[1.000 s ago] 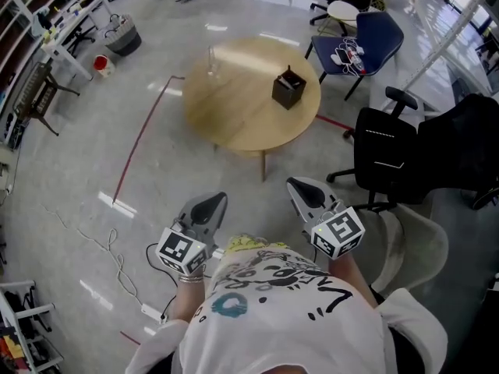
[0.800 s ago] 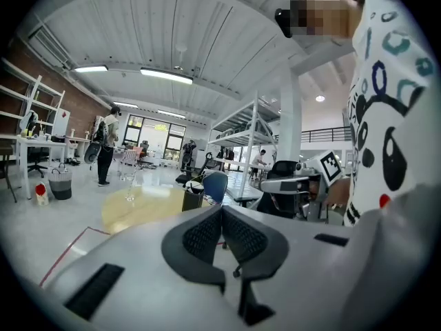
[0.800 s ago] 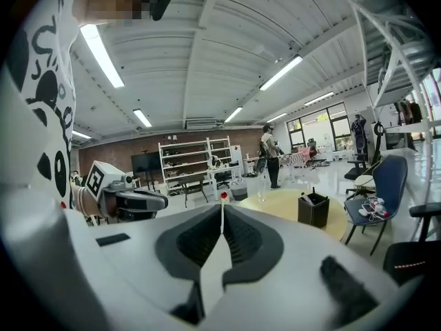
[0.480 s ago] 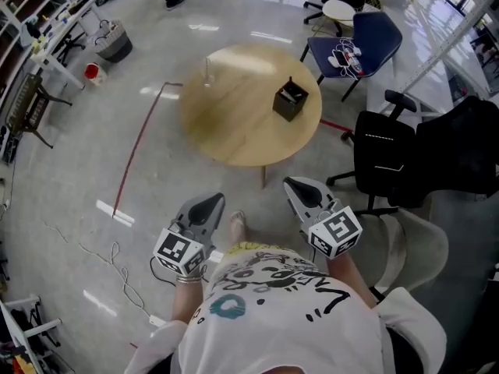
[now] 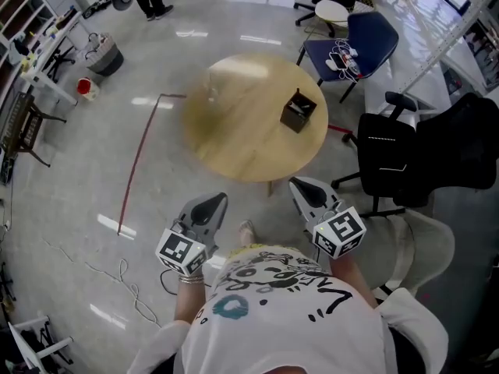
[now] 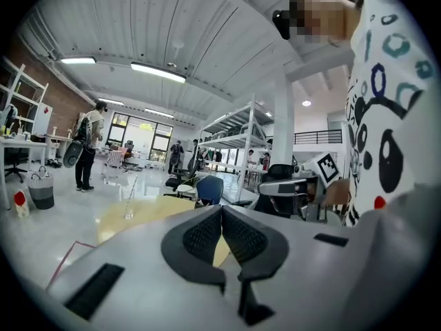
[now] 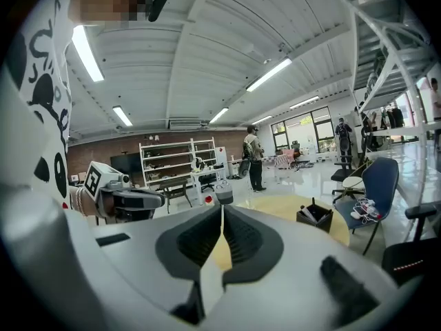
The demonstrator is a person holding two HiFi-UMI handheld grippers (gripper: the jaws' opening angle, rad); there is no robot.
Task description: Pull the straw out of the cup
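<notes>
The cup (image 5: 210,89) with its straw (image 6: 131,192) stands at the upper left of the tabletop (image 5: 249,142), well apart from the left tool (image 5: 209,206) and right tool (image 5: 303,189), both pressed together and empty, so I think stepping closer comes first.

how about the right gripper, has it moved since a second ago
Yes. The right gripper has moved forward, closer to the round table's near edge.
</notes>
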